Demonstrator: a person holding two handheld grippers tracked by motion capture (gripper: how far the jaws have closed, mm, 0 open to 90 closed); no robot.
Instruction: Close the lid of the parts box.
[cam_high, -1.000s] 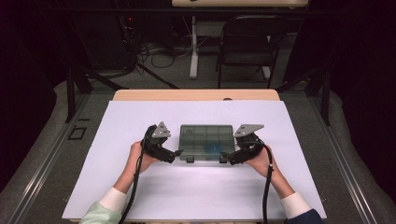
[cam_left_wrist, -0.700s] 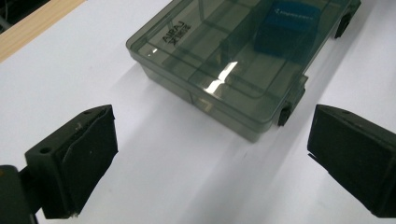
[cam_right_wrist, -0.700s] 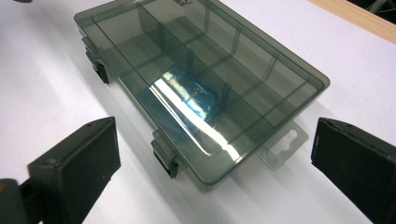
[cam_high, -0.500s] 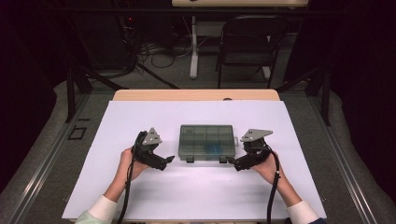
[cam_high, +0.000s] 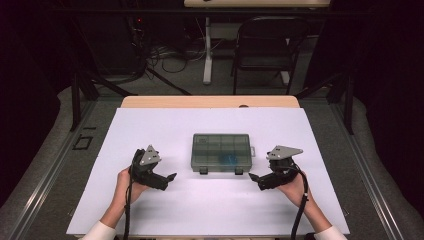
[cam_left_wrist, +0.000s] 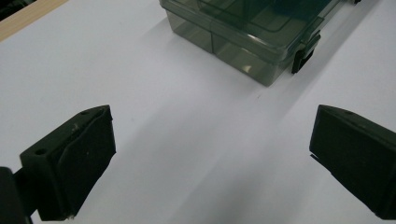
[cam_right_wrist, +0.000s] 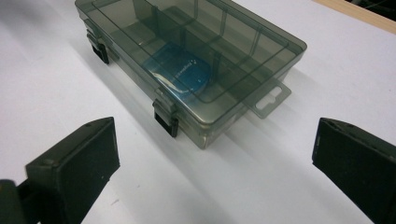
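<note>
box: smoky clear compartment box (cam_high: 221, 151), lid shut, mid white sheet (cam_high: 210, 210), blue item (cam_right_wrist: 183, 74) inside
left gripper (cam_high: 170, 178): left of box, clear of it, jaws just opened, wide apart, nothing between
right gripper (cam_high: 253, 178): right of box, same, wide apart, nothing between

I'm looking at a lab or test room, not a home. The worktop (cam_high: 150, 130) has a plain white sheet over it & sits inside a black metal frame (cam_high: 75, 100). Walls are dark. Behind it I see lots of loose cables (cam_high: 165, 55) on a grey floor, a black folding chair (cam_high: 265, 50) & another desk's leg (cam_high: 207, 50).
</note>
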